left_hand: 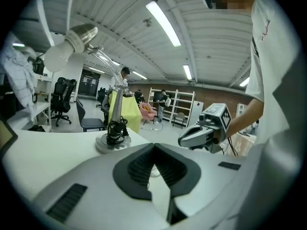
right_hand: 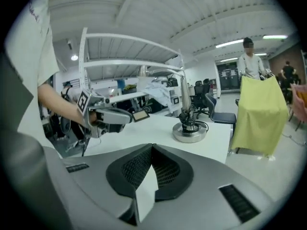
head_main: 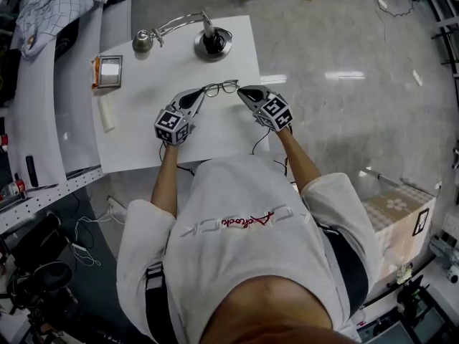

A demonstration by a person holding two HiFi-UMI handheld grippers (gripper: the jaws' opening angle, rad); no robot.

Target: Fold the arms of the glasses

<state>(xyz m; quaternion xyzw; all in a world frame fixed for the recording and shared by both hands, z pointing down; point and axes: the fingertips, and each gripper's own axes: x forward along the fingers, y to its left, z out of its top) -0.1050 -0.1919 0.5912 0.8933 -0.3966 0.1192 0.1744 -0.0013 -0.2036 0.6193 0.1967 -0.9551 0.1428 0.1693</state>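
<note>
Thin dark-framed glasses (head_main: 221,87) hang over the white table (head_main: 143,142) between my two grippers. My left gripper (head_main: 203,92) is at the frame's left end and my right gripper (head_main: 241,90) at its right end, tips facing each other. In the left gripper view the jaws (left_hand: 153,146) meet at the tip, with a faint thin wire of the glasses (left_hand: 152,170) showing in the gap behind the pads; the right gripper (left_hand: 201,134) sits just beyond. In the right gripper view the jaws (right_hand: 152,146) are closed too. The clamped part is hidden there.
A desk lamp stands at the table's far edge on a round base (head_main: 213,43), its head (head_main: 142,41) hanging to the left. An orange-edged box (head_main: 107,72) and a white roll (head_main: 106,113) lie at the left. The table's right edge (head_main: 259,70) is close.
</note>
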